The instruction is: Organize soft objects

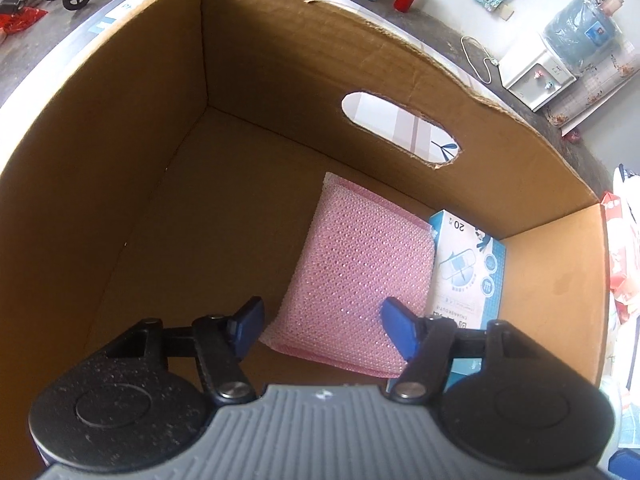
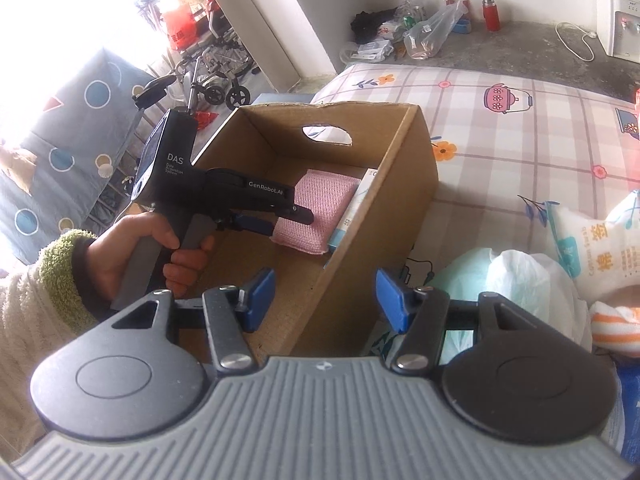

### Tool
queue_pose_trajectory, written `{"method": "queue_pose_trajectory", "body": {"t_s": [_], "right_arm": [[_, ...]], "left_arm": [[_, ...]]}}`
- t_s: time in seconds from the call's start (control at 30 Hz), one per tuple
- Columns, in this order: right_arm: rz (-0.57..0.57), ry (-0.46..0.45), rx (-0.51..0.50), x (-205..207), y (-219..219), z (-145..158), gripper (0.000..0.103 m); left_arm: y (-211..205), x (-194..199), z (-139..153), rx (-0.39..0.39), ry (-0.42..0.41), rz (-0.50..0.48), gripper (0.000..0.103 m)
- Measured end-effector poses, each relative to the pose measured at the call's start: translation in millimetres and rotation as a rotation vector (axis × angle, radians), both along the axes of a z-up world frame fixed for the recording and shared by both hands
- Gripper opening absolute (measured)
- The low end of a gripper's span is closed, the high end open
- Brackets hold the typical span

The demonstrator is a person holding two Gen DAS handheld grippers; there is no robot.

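Note:
A pink mesh sponge pad [image 1: 356,276] lies on the floor of a cardboard box [image 1: 132,128], beside a blue and white carton [image 1: 468,272]. My left gripper [image 1: 320,320] is open and empty just above the pad's near edge, inside the box. In the right wrist view the left gripper [image 2: 276,220] reaches into the box [image 2: 408,196] over the pad [image 2: 320,204]. My right gripper [image 2: 326,294] is open and empty above the box's near right wall. A cotton swab bag [image 2: 592,240] and a striped orange cloth [image 2: 616,324] lie to the right on the bed.
The box stands on a checked bedsheet [image 2: 520,128]. A white plastic bag [image 2: 516,280] lies right of the box. Beyond the bed are a red flask [image 2: 490,14], a water dispenser [image 2: 618,16], floor clutter and a wheelchair [image 2: 216,76].

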State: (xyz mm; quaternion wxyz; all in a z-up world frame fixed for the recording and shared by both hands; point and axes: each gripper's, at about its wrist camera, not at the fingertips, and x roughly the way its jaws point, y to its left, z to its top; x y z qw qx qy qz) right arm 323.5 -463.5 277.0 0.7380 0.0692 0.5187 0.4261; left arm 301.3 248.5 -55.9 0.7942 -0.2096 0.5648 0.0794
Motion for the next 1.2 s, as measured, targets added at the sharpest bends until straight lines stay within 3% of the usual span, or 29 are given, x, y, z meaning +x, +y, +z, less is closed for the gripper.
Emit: {"method": "queue_pose_trajectory", "body": {"t_s": [0.33, 0.57, 0.7, 0.83, 0.93, 1.07, 1.2], "right_arm": [[-0.065, 0.004, -0.019, 0.6, -31.6, -5.0, 0.056], [-0.189, -0.002, 0.018, 22.5, -80.6, -1.5, 0.057], [-0.287, 0.021, 0.051, 39.4, -117.3, -6.9, 0.057], [-0.367, 0.039, 0.061, 55.3, -148.2, -20.4, 0.057], [-0.418, 0.081, 0.069, 67.0, -169.0, -35.6, 0.057], [-0.482, 0.193, 0.108, 85.0, -193.6, -65.2, 0.056], [-0.518, 0.276, 0.110, 100.6, -203.4, -91.4, 0.057]], "left_arm": [[-0.3, -9.7, 17.0, 0.084, -0.084, 0.025, 0.071], [-21.7, -39.2, 88.0, 0.172, -0.333, -0.056, 0.081], [-63.8, -43.6, 114.9, 0.141, -0.423, -0.183, 0.083], [-128.0, -27.5, 119.3, 0.066, -0.422, -0.351, 0.083], [-175.1, -14.1, 110.1, 0.072, -0.405, -0.453, 0.082], [-233.6, 12.3, 86.9, 0.115, -0.359, -0.588, 0.076], [-275.1, 37.8, 57.5, 0.232, -0.307, -0.659, 0.068]]}}
